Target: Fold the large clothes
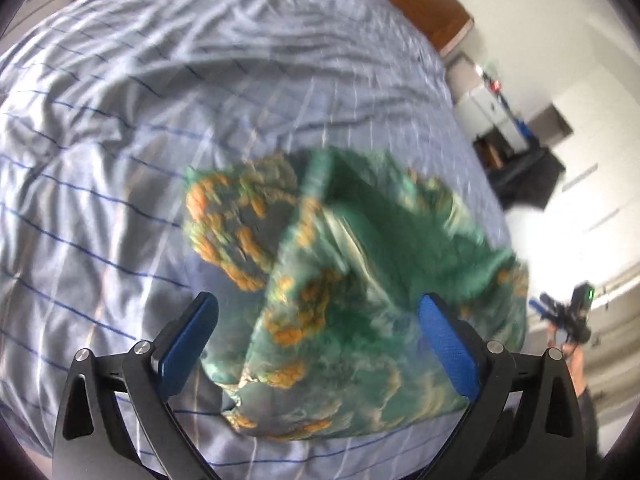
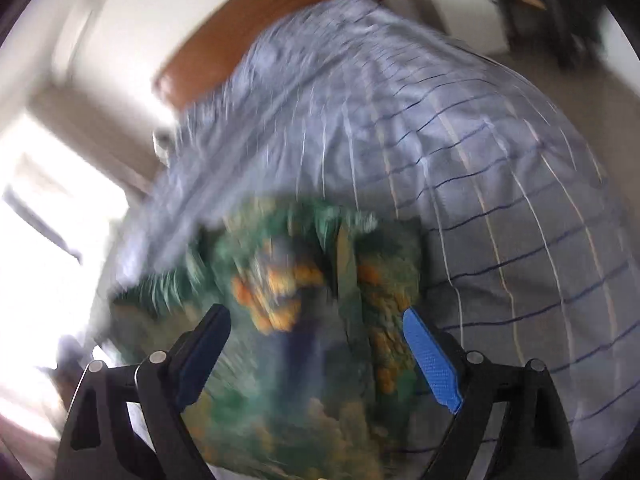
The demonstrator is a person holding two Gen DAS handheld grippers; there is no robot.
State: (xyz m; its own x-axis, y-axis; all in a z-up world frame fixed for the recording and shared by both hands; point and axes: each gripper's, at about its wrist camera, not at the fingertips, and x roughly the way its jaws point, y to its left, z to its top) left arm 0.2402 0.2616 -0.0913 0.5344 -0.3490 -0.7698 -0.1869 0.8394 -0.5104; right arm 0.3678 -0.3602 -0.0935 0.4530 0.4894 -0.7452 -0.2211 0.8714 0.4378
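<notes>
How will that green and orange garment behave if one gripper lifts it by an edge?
The green garment lies bunched in soft folds on the striped bedsheet, so it would probably droop rather than hold shape. Its layers look loose, so a single pinch may lift only the top one.

The garment (image 1: 352, 280) lies bunched on the bed (image 1: 120, 160), just ahead of both my tools. My left tool (image 1: 318, 340) and right tool (image 2: 316, 356) each straddle it, with the headboard (image 2: 248, 32) beyond.
</notes>
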